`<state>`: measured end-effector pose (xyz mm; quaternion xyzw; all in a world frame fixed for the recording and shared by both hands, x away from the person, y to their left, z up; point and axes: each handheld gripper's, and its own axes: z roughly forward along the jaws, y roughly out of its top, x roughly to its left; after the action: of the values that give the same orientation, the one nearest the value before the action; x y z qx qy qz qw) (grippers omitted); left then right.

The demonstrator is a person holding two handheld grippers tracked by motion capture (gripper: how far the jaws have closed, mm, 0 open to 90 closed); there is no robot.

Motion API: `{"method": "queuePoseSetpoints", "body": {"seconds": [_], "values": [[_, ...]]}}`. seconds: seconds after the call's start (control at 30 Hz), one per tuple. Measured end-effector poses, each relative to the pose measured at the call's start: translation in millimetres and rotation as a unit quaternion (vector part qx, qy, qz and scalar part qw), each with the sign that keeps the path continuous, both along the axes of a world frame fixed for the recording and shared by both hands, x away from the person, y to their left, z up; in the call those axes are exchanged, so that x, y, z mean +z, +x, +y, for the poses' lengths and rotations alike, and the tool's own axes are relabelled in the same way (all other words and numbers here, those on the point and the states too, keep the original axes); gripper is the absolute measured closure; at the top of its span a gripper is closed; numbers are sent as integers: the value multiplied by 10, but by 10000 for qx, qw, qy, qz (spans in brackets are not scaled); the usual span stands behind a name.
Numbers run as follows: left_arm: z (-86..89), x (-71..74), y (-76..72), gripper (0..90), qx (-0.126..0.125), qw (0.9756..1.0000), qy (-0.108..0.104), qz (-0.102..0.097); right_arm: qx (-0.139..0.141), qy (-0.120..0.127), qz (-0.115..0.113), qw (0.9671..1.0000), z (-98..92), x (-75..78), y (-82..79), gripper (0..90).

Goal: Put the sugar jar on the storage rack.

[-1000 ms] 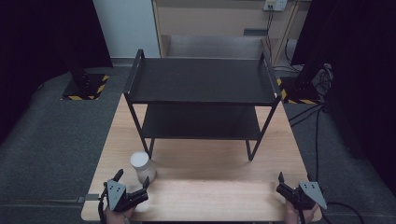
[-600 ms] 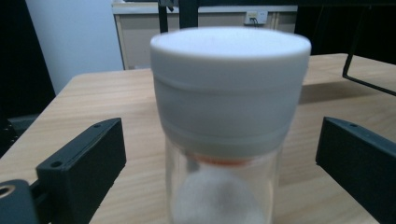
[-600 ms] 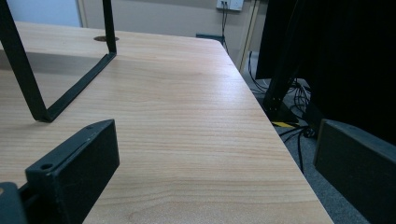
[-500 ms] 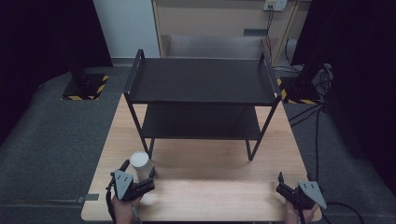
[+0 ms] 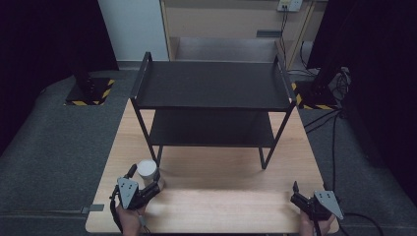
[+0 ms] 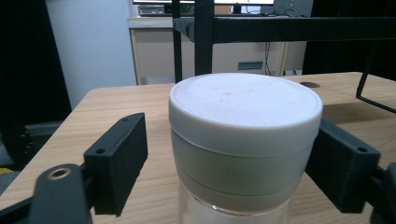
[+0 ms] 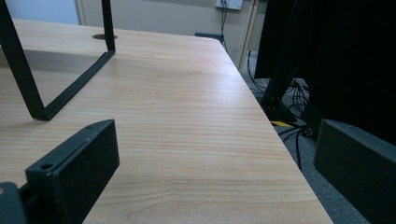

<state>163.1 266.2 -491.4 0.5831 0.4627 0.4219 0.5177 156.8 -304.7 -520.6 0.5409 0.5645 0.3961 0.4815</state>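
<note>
My left hand-held gripper (image 6: 224,172) has just been closing around the white-lidded jar (image 6: 245,140); one jaw touches, the other stands just off. My right hand-held gripper (image 7: 217,172) gapes empty over the surface (image 7: 187,116). Beyond stands the black rack (image 5: 211,93).

Wood table (image 5: 221,206) w/ black rack (image 5: 211,98), white-lidded jar (image 5: 146,169).

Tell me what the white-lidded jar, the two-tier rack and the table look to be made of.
White-lidded clear jar: matte white lid, probably plastic, with moulded ridges; the body below is see-through, glass or clear plastic. Black two-tier rack: likely painted metal, going by its thin bent legs and flat dark shelves. Light wooden table: visible grain, wood or wood-look laminate.
</note>
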Motion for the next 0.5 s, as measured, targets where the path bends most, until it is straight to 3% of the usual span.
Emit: {"method": "queuePoseSetpoints", "body": {"seconds": [0.23, 0.5], "values": [[-8, 12, 2, 325, -99, 9999, 49, 7, 3, 8, 9, 10000, -2, 3, 0, 7], [-58, 39, -8, 331, 1, 10000, 83, 47, 4, 8, 13, 10000, -1, 4, 1, 7]]}}
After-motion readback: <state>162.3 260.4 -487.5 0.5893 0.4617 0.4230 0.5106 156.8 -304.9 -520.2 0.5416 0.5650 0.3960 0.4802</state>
